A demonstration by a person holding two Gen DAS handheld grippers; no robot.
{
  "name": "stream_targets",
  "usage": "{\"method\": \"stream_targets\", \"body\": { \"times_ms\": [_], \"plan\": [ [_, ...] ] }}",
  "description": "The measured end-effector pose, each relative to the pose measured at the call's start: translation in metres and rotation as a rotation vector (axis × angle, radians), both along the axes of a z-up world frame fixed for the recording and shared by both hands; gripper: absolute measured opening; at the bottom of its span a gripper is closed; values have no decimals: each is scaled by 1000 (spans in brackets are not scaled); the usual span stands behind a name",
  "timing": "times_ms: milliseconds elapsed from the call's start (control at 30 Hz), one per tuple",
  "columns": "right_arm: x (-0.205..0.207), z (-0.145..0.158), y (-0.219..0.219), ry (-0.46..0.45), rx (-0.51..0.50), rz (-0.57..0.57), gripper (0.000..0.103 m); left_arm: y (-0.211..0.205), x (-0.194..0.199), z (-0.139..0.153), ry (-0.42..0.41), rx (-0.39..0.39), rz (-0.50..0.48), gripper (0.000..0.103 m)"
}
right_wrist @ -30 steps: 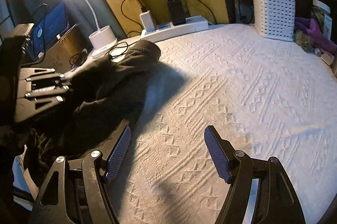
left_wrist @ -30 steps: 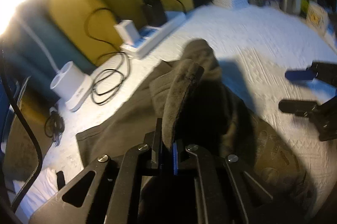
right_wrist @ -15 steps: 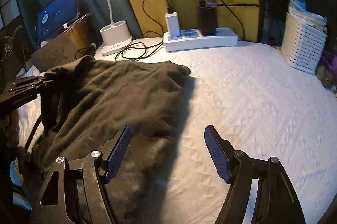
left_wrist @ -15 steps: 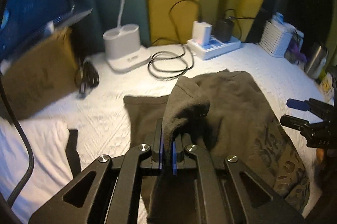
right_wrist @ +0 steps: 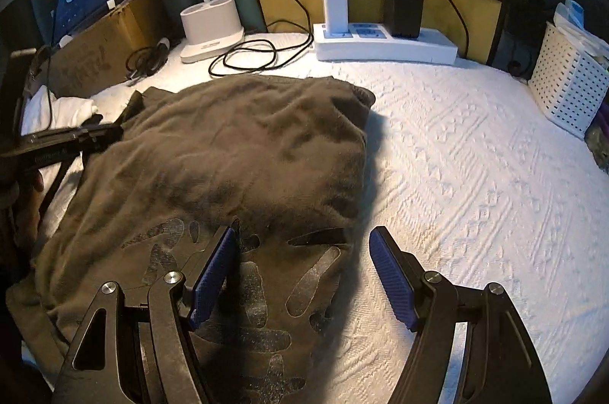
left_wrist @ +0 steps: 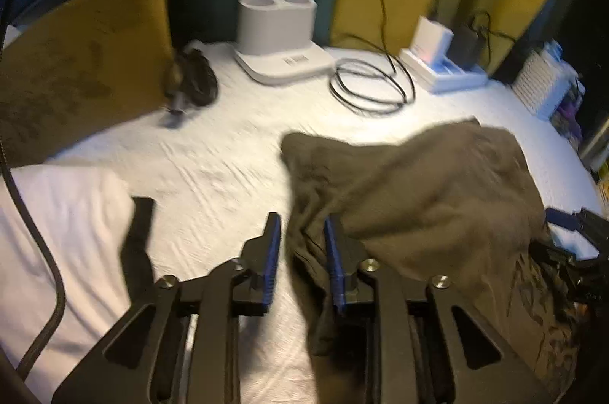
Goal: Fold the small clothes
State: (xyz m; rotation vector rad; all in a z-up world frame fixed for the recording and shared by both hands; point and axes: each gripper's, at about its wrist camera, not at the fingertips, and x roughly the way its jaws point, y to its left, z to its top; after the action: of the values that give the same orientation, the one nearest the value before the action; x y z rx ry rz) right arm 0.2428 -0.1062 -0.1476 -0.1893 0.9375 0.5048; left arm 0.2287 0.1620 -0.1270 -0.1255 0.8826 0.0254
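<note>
A dark olive-brown garment [right_wrist: 243, 153] with a pale print on its near part lies on the white textured cover [right_wrist: 475, 175], its upper half folded over. It also shows in the left wrist view [left_wrist: 430, 191]. My left gripper [left_wrist: 300, 252] is open at the garment's left edge, and a fold of cloth lies between its fingers without being pinched. It shows from the side in the right wrist view [right_wrist: 91, 137]. My right gripper [right_wrist: 304, 274] is wide open and empty, low over the garment's printed near right corner.
At the back stand a white lamp base [right_wrist: 211, 27], a coiled black cable [right_wrist: 243, 58], a power strip with chargers [right_wrist: 384, 42] and a white perforated basket [right_wrist: 571, 80]. A brown cardboard box [left_wrist: 80, 58] and white cloth [left_wrist: 64, 233] lie at the left.
My left gripper has opened and let go of the garment's fold, which now lies laid over. The garment has flattened. My right gripper has stayed open and come down over the near corner.
</note>
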Motion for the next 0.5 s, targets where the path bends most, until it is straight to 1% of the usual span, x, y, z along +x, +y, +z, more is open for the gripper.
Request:
{"method": "stream_targets", "body": {
  "times_ms": [100, 300, 333, 433, 467, 500],
  "plan": [
    [3, 1, 0, -1, -5, 1, 74, 3, -1, 6, -15, 26, 20, 29],
    [14, 6, -4, -8, 12, -11, 74, -14, 1, 23, -48, -8, -109, 29],
    [17, 8, -6, -14, 20, -14, 74, -16, 4, 21, -39, 0, -132, 29],
    [25, 11, -11, -31, 27, -30, 74, -23, 19, 7, 33, 36, -170, 29],
    [30, 12, -14, -32, 39, -38, 74, -24, 25, 0, 63, 37, -187, 29],
    [33, 12, -16, -29, 47, -43, 74, -25, 26, -4, 73, 35, -194, 29]
  ]
}}
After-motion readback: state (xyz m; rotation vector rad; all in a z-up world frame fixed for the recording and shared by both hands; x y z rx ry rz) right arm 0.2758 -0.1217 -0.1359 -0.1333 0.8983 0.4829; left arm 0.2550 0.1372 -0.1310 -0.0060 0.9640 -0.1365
